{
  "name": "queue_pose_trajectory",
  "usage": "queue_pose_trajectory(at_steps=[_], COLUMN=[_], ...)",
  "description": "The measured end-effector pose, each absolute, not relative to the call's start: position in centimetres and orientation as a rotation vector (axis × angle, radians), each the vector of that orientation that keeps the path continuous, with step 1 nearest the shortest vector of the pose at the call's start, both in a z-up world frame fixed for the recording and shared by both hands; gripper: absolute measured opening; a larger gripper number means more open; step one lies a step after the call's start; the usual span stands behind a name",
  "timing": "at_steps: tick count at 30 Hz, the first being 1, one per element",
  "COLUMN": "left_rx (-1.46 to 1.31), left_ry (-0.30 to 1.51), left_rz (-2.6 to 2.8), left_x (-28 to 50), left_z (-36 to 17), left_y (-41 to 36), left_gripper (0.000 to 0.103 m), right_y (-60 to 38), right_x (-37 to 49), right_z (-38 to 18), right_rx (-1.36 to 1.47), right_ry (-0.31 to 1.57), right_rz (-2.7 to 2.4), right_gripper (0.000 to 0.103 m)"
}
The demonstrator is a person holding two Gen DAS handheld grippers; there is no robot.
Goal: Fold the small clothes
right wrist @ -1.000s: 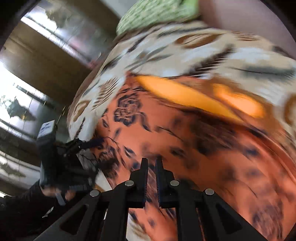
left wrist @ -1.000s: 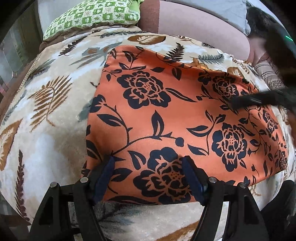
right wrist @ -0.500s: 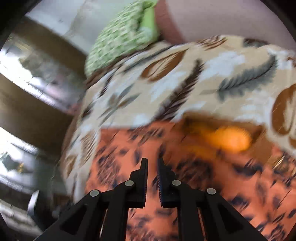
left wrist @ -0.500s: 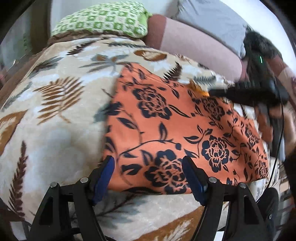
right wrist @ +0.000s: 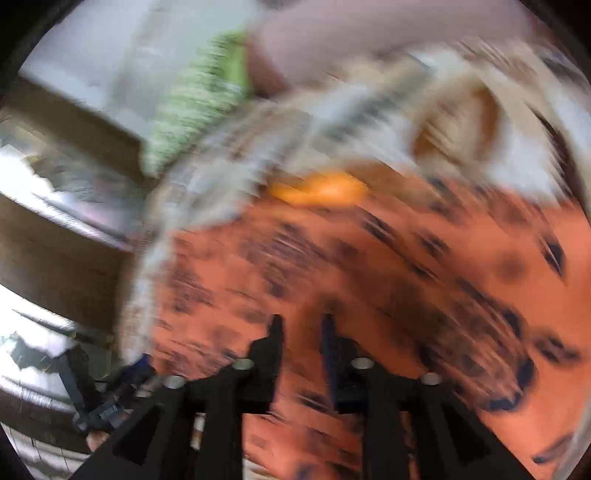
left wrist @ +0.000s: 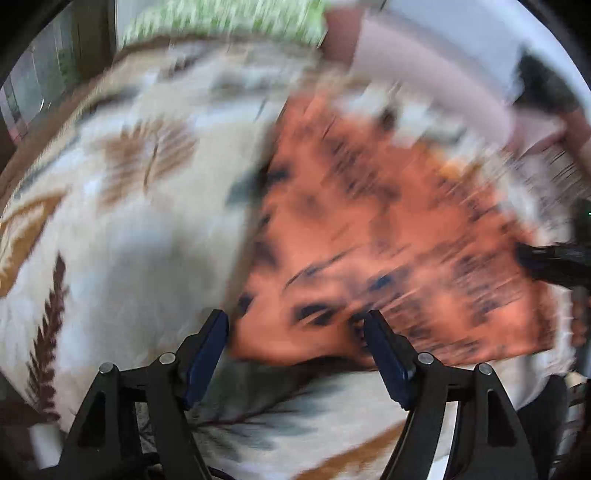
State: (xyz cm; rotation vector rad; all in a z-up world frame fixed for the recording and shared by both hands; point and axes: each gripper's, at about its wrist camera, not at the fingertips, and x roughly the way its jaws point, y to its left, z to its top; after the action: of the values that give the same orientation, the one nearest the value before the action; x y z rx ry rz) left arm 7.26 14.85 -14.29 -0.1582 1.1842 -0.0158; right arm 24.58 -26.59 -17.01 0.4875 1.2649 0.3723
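Observation:
An orange garment with dark flowers (left wrist: pixel 388 229) lies flat on a leaf-patterned blanket (left wrist: pixel 129 240); both views are motion-blurred. My left gripper (left wrist: pixel 295 317) stands wide open just above the garment's near left corner, with that corner showing between its blue pads and nothing pinched. My right gripper (right wrist: pixel 301 321) hovers over the same garment (right wrist: pixel 369 266), its jaws opening with a narrow gap and no cloth caught between them. In the left wrist view the right gripper (left wrist: pixel 546 258) comes in at the garment's right edge. A bright orange patch (right wrist: pixel 321 190) shows at the cloth's far edge.
A green checked pillow (left wrist: pixel 221 18) and a pinkish cushion (left wrist: pixel 424 62) lie at the far end of the bed. Dark wooden furniture (right wrist: pixel 55 240) stands beyond the blanket's left side. The left gripper (right wrist: pixel 110 387) appears at the lower left of the right wrist view.
The right gripper has swung from the garment's far edge to its right side, rolled, and parted its jaws. The left gripper has shifted toward the near left corner, still open.

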Motion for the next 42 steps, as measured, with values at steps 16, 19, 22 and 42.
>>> queue_pose_trajectory(at_steps=[16,19,22,42], left_rx=[-0.053,-0.052,-0.027,0.043], left_ry=[1.131,1.109,1.108,1.157], left_rz=[-0.03,-0.041,-0.034,-0.033], left_x=[8.2,8.1,8.6,13.0], left_z=[-11.4,-10.8,-10.9,-14.0], left_y=[9.1,8.1,7.4,4.6], left_gripper=[0.076,0.076,0.076,0.078], right_y=[-37.0,-35.5,-33.4,-42.6], right_x=[16.8,19.3,23.4,25.2], right_z=[-12.7,-12.0,-14.1,-15.6], right_rx=[0.669,0.641,0.626,0.754], right_ry=[1.042,1.067,1.19,1.082], right_rz=[0.288,0.412,0.543,0.202], right_gripper=[0.057,0.059,0.06,0.054])
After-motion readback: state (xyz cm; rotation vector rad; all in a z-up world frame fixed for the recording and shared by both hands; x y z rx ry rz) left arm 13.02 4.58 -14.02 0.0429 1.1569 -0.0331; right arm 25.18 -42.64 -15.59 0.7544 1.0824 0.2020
